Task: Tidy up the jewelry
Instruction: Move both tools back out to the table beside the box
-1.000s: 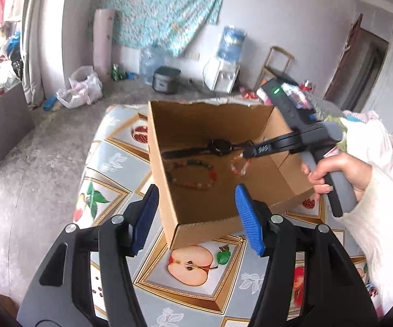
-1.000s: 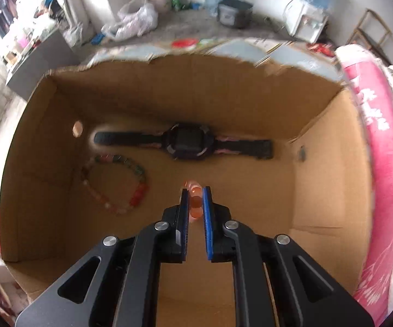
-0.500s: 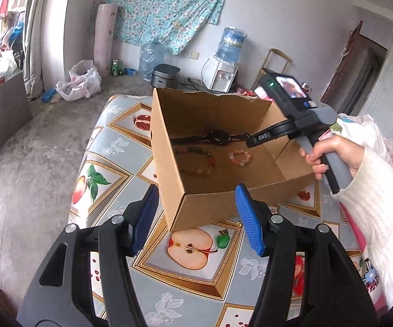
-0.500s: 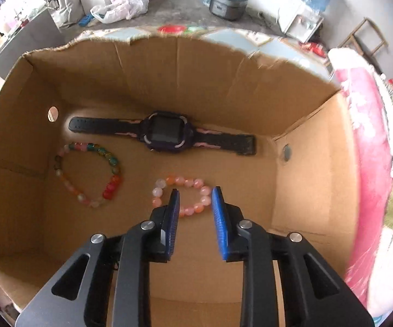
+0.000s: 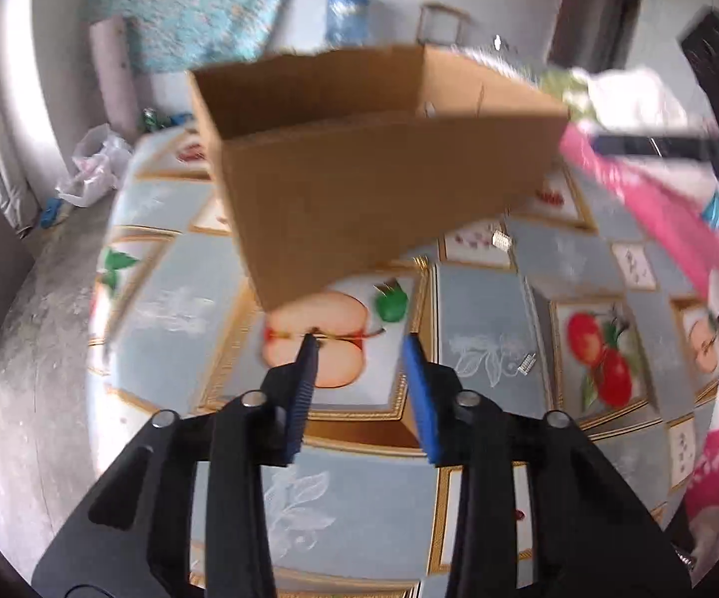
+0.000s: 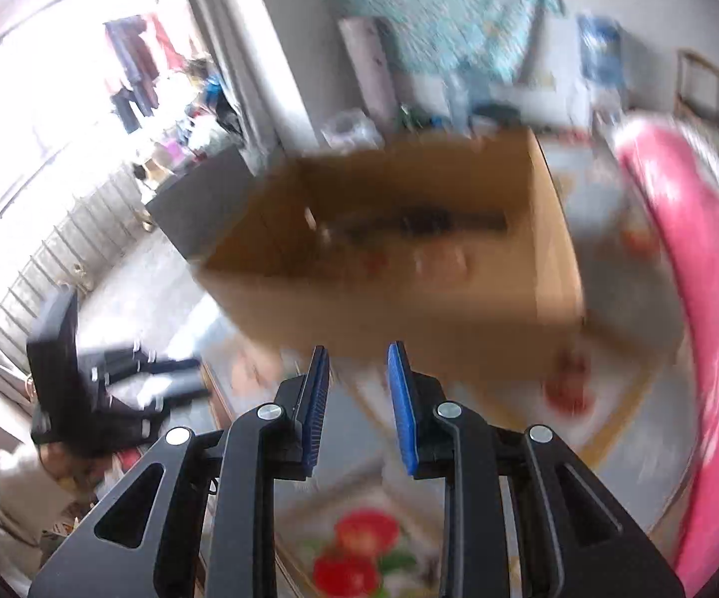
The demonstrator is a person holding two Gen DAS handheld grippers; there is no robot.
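Ahead of both grippers, left gripper [image 5: 359, 354] closing empty, right gripper [image 6: 357, 364] parted empty, the cardboard box [image 5: 379, 169] is sitting, nearer the left.

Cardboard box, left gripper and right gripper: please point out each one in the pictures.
Box [image 5: 384, 189]: left wrist view, on the near outer wall.
Left gripper [image 5: 362, 388]: left wrist view, midway between the blue tips.
Right gripper [image 6: 358, 398]: right wrist view, midway between the blue tips.
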